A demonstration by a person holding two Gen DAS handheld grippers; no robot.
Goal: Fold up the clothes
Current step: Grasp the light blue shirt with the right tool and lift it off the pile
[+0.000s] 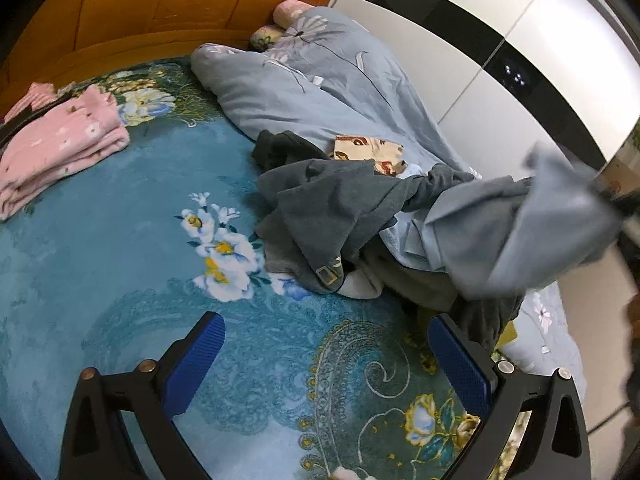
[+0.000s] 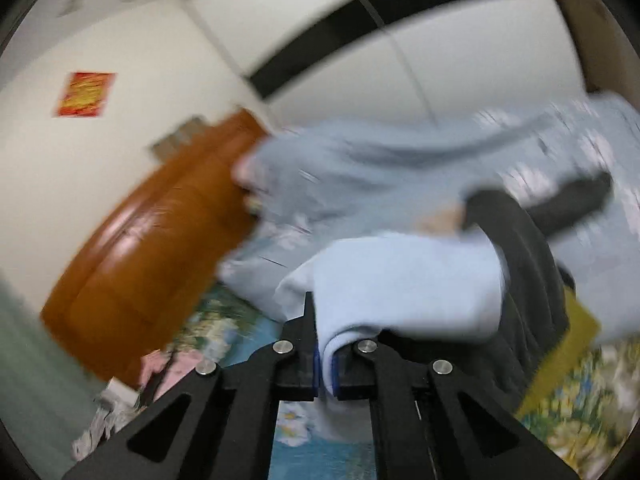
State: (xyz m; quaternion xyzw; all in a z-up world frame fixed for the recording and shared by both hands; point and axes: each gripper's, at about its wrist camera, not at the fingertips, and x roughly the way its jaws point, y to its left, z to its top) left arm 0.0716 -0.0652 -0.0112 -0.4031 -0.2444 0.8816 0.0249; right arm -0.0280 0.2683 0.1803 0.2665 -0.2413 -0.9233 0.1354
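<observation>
A light blue garment (image 2: 404, 280) is pinched tight between the blue pads of the right hand-held gripper (image 2: 326, 364) and is lifted off the bed, while the left hand-held gripper (image 1: 326, 364) is held wide open with nothing in it, above the teal flowered bedspread (image 1: 120, 240). In the left view the same light blue garment (image 1: 532, 232) is seen at about 3 o'clock, hanging out of a messy pile, and it looks blurry. A dark grey garment (image 1: 320, 208) is wound around it near the middle of the pile, so the grey one could be dragged along, or the whole pile could be tipped off the bed's edge, which is close by on that side. Only a small bunch of cloth is held, so it could slip out if it is tugged hard. The blue cloth looks soft and a bit fuzzy; the grey one looks thick, limp and crumpled. A pink folded stack (image 1: 60, 152) is laid neatly at 9 o'clock, and a puffy pale blue quilt (image 1: 312, 92) is heaped at 12 o'clock by the shiny wooden headboard (image 1: 160, 4).
</observation>
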